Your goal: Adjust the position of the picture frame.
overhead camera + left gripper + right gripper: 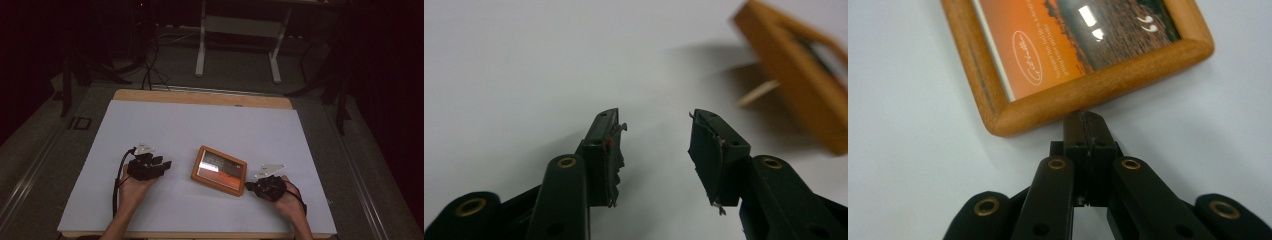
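A: High view first, starting from the left. What's there?

B: The left gripper (167, 164) sits toward the front-left part of the white surface (165, 120), held in the person's left hand (131, 189), its tips pointing right toward the picture frame (219, 170). It is apart from the frame, with bare surface between them.

A: And how are its jaws?

B: In the left gripper view they stand spread, nothing between the pads (614, 155). The frame shows blurred at the upper right of that view, lifted off the sheet at the near side, with a thin prop beneath it.

A: Where does the frame lie on the surface?

B: Near the middle, a little toward the front edge and turned slightly, so its sides do not run parallel with the edges of the surface. It has a wooden border around an orange and dark print under glass.

A: Then the right side?

B: The right gripper (247, 186) is in the right hand (289, 200), just beside the frame's front-right corner. In the right gripper view its jaws are pressed together, holding nothing, and the closed tip (1088, 120) meets the wooden border's near edge (1108, 82). Whether it presses or merely touches, I cannot tell.
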Tool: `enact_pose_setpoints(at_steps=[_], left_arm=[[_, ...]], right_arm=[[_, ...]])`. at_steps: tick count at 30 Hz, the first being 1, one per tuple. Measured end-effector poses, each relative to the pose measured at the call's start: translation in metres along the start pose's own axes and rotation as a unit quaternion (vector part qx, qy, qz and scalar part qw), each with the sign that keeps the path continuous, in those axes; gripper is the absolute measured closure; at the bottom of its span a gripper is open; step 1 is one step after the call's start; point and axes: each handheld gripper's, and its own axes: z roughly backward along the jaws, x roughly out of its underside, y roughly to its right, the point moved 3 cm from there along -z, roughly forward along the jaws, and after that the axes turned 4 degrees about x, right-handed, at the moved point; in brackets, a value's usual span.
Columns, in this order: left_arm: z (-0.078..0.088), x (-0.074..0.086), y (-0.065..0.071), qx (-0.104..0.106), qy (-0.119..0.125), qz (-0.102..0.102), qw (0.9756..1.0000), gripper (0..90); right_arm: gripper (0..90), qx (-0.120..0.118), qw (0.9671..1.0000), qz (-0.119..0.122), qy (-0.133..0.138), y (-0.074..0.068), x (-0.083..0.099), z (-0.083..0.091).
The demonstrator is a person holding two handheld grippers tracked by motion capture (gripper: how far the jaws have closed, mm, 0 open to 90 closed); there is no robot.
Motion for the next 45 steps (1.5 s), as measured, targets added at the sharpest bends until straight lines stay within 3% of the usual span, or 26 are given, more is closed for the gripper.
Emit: enact_pose_setpoints(at_steps=[8, 15, 18, 23, 32, 35, 36, 38, 39, 42, 44, 45], left_arm=[[0.006, -0.002, 0.011, 0.020, 0.007, -0.006, 0.9998, 57.4], [0.008, -0.001, 0.023, 0.036, 0.006, -0.004, 0.9993, 53.7], [0.009, -0.002, 0.032, 0.048, 0.010, -0.007, 0.9988, 50.0], [0.004, -0.001, 0.042, 0.069, 0.003, -0.015, 0.9975, 43.1], [-0.013, 0.006, 0.055, 0.085, -0.025, -0.017, 0.9959, 33.2], [-0.017, 0.008, 0.058, 0.092, -0.030, -0.010, 0.9953, 32.4], [-0.021, 0.009, 0.059, 0.098, -0.033, -0.005, 0.9946, 32.3], [-0.021, 0.009, 0.059, 0.098, -0.033, -0.005, 0.9946, 32.3], [-0.027, 0.012, 0.061, 0.112, -0.042, 0.003, 0.9928, 32.4], [-0.030, 0.013, 0.065, 0.124, -0.049, 0.007, 0.9910, 34.2], [-0.031, 0.013, 0.066, 0.123, -0.053, 0.007, 0.9910, 36.3], [-0.032, 0.014, 0.066, 0.120, -0.057, 0.012, 0.9910, 38.5]], right_arm=[[89.9, -0.028, 0.9993, 0.024, 0.003, -0.014, -0.012, -0.011], [89.5, 0.009, 0.9998, 0.001, 0.016, -0.001, -0.013, -0.003], [83.7, 0.031, 0.9988, -0.016, 0.035, 0.007, -0.018, 0.003], [73.7, 0.045, 0.9976, -0.024, 0.046, 0.012, -0.026, 0.001], [58.0, 0.057, 0.9948, -0.048, 0.069, 0.023, -0.044, -0.009], [54.5, 0.051, 0.9950, -0.049, 0.071, 0.024, -0.050, -0.013], [49.5, 0.043, 0.9954, -0.048, 0.071, 0.025, -0.055, -0.017], [49.5, 0.040, 0.9955, -0.049, 0.071, 0.025, -0.057, -0.019], [44.9, 0.022, 0.9958, -0.052, 0.072, 0.026, -0.063, -0.024], [40.1, -0.001, 0.9962, -0.055, 0.068, 0.027, -0.068, -0.032], [39.8, -0.007, 0.9962, -0.055, 0.067, 0.027, -0.069, -0.035], [39.2, -0.022, 0.9958, -0.060, 0.066, 0.028, -0.071, -0.040]])
